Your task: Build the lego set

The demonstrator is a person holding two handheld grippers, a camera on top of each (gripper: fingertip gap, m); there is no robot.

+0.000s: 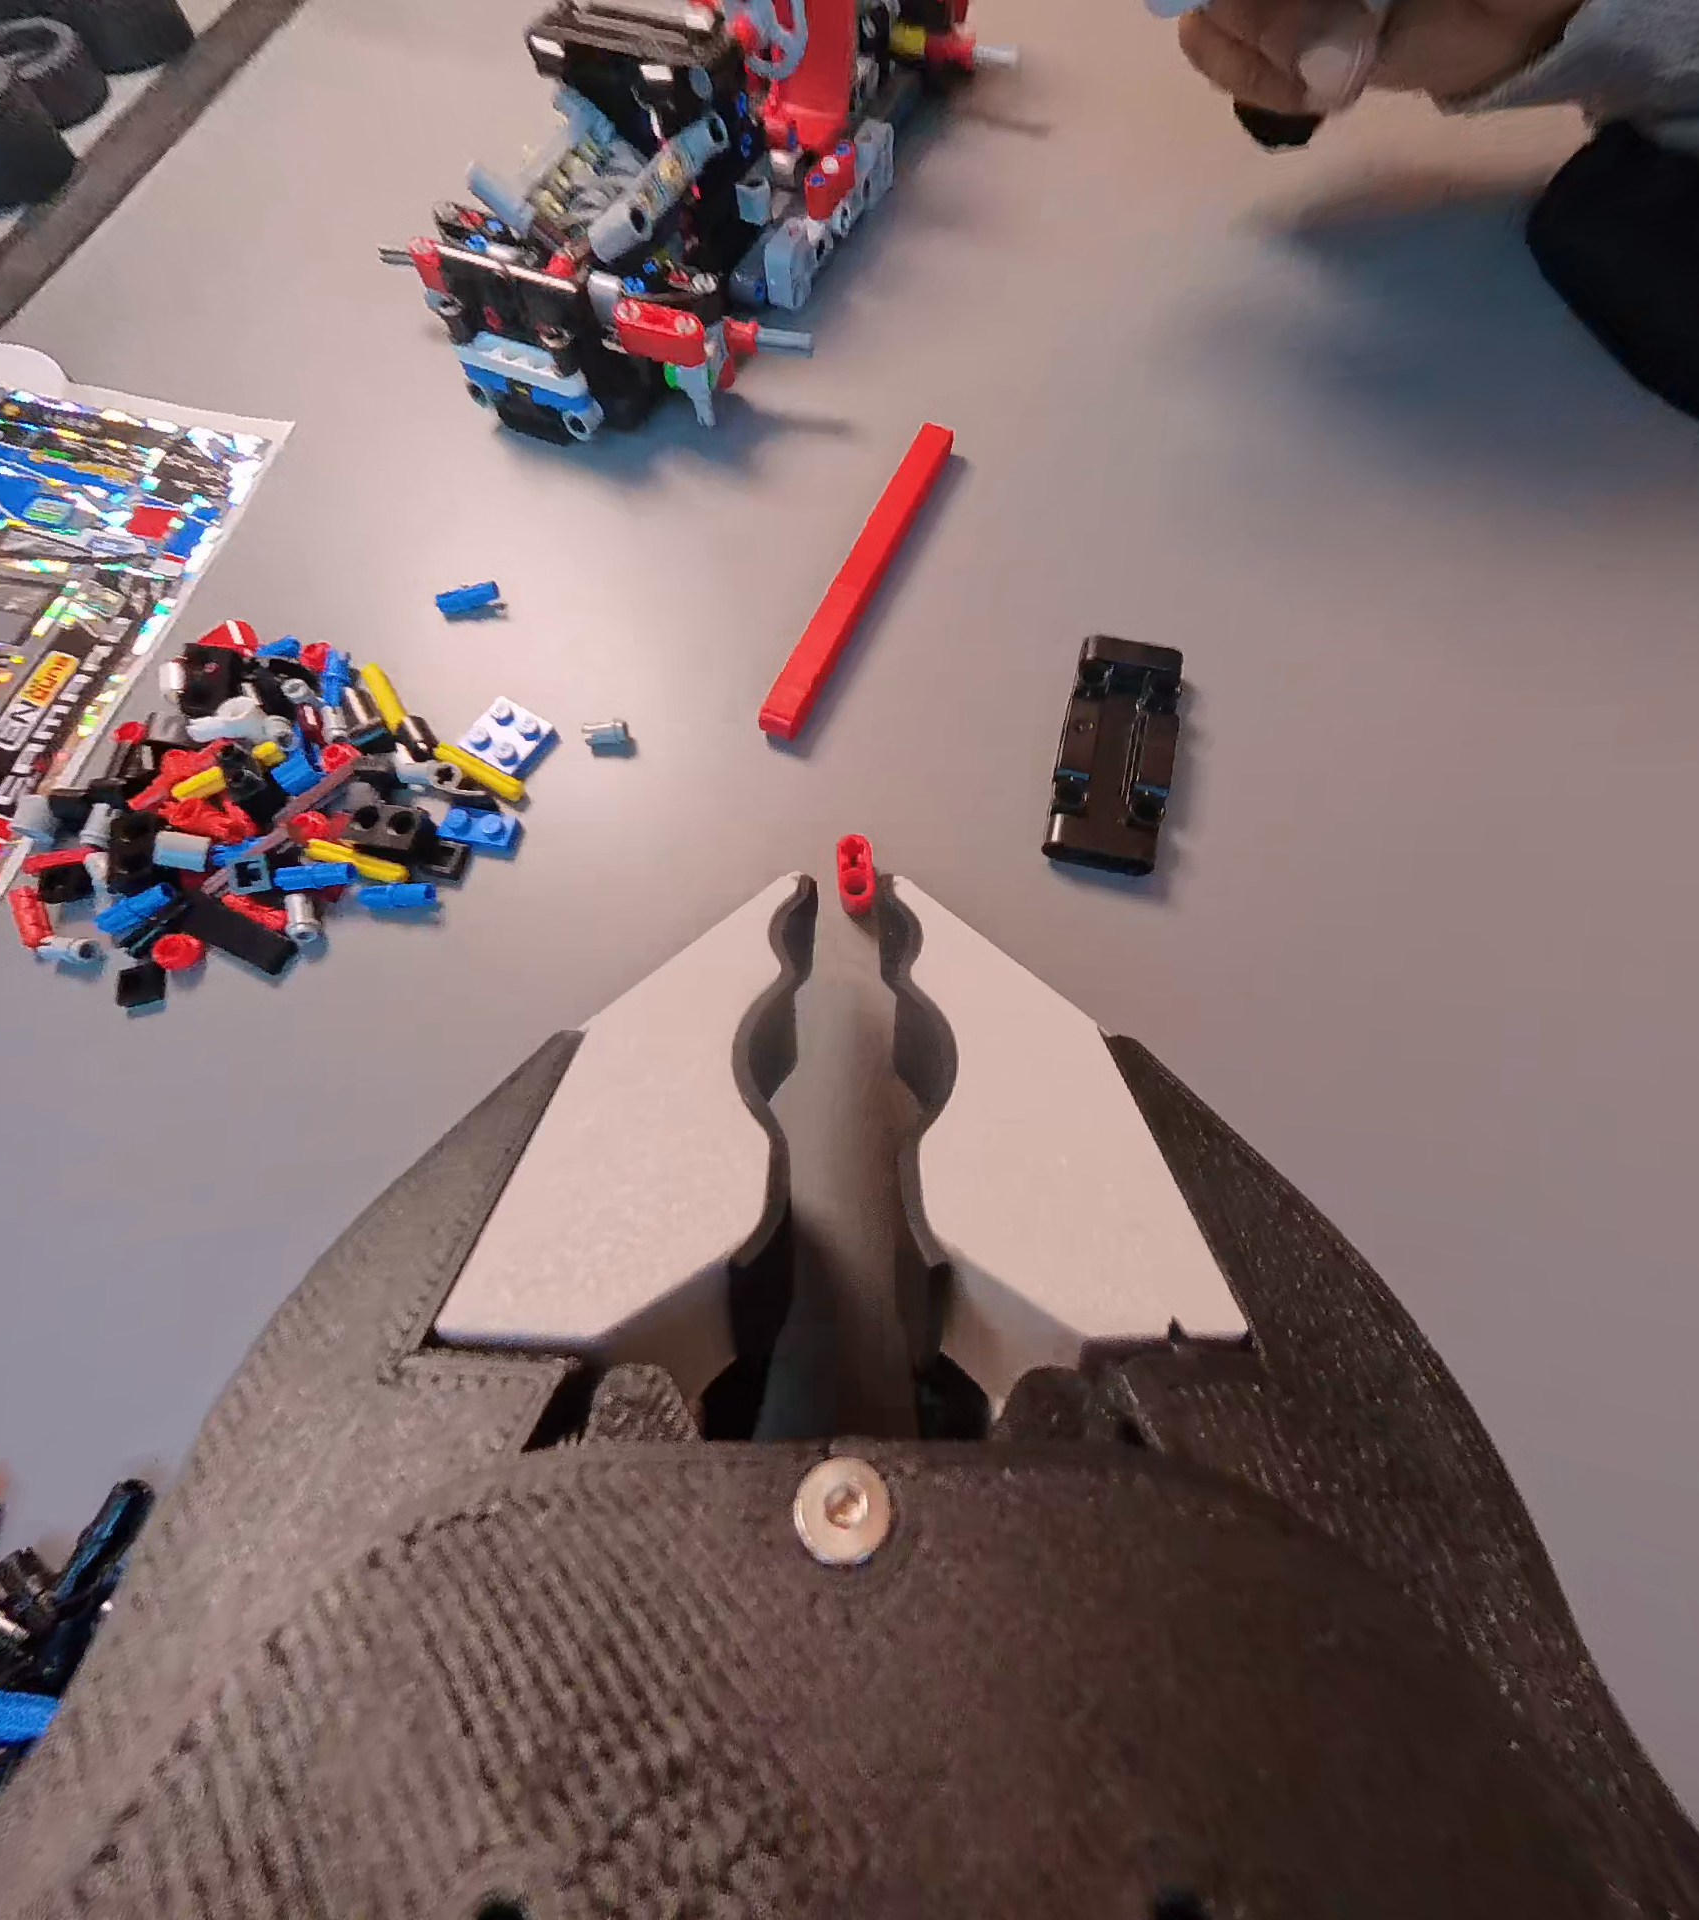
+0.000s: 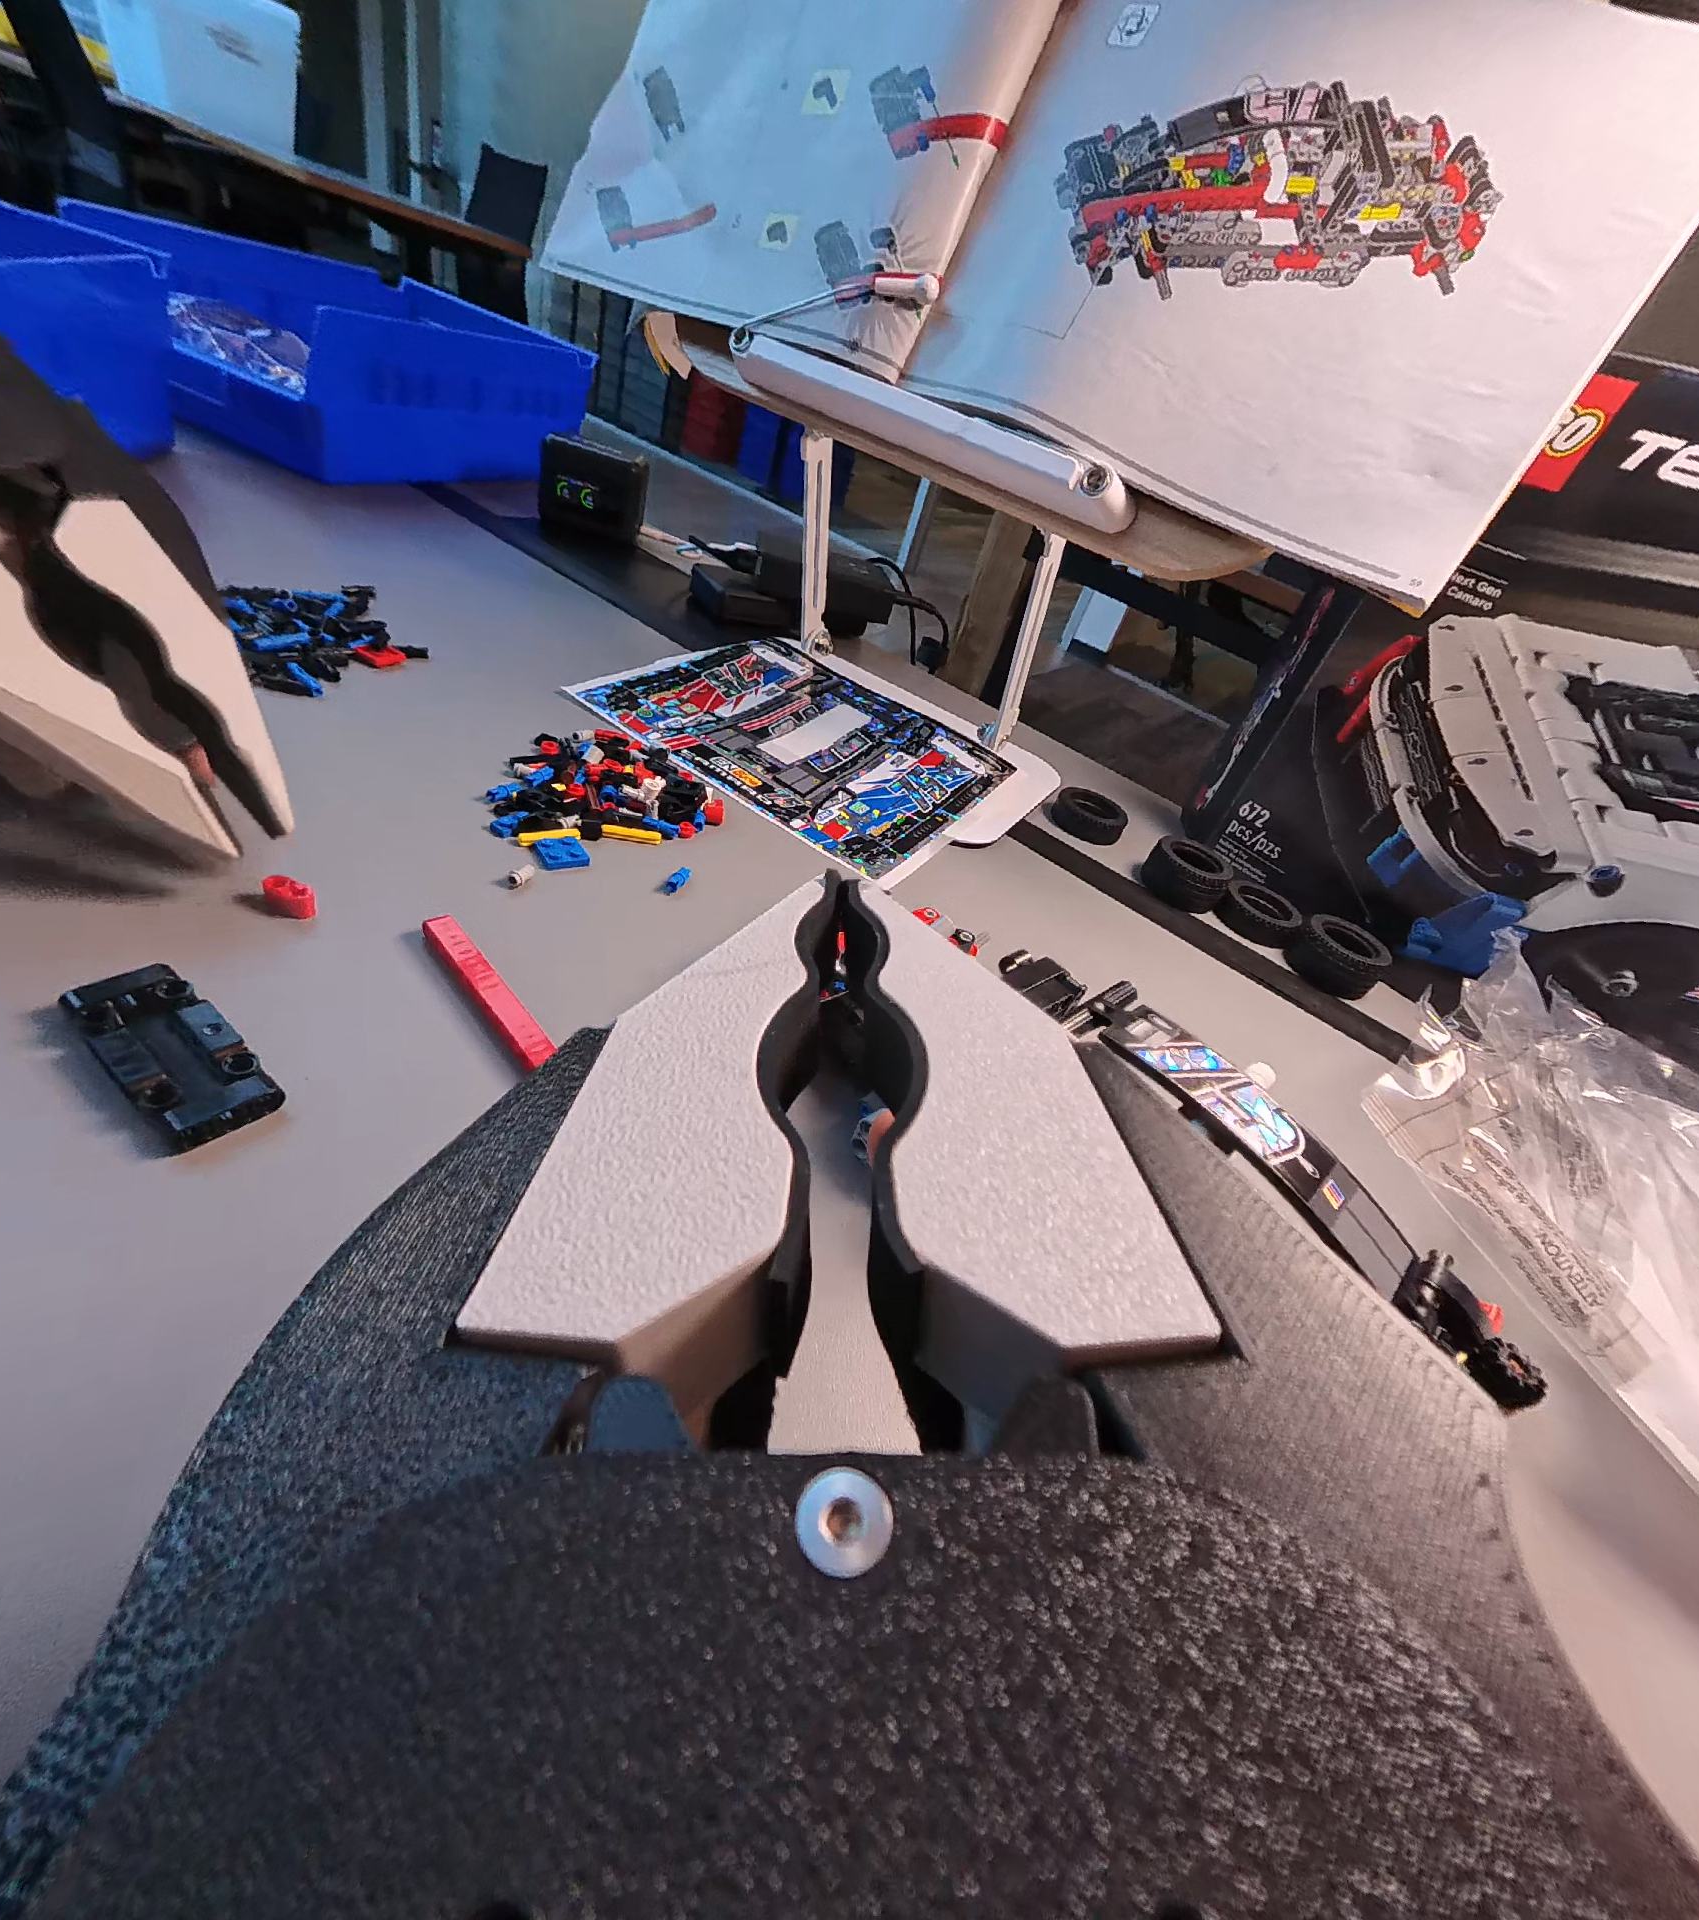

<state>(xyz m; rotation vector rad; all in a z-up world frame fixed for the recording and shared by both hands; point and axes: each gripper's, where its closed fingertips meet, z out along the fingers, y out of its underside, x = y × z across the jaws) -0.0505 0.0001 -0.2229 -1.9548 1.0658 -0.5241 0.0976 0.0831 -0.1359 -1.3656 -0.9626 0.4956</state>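
Note:
A small red two-hole piece (image 1: 855, 875) lies on the grey table just in front of my left gripper (image 1: 850, 885), whose jaws are slightly apart and empty. The right wrist view shows the left gripper (image 2: 247, 828) hovering just above the piece (image 2: 289, 896). A long red beam (image 1: 860, 582) and a black panel (image 1: 1115, 753) lie nearby. The part-built car model (image 1: 668, 208) stands farther off. My right gripper (image 2: 840, 888) has its tips together over the model (image 2: 1229, 1112); bits of it show through the gaps between the fingers.
A pile of small loose parts (image 1: 273, 800) lies beside a shiny sticker sheet (image 1: 14, 623). The instruction booklet (image 2: 1188, 312) sits on a stand, with the set's box (image 2: 1603, 779), tyres (image 2: 1260, 894), a plastic bag (image 2: 1655, 1247) and blue bins (image 2: 357, 384) around. A person's hand (image 1: 1344, 52) is far right. Across from one pair of fingers to the other is roughly 20 cm.

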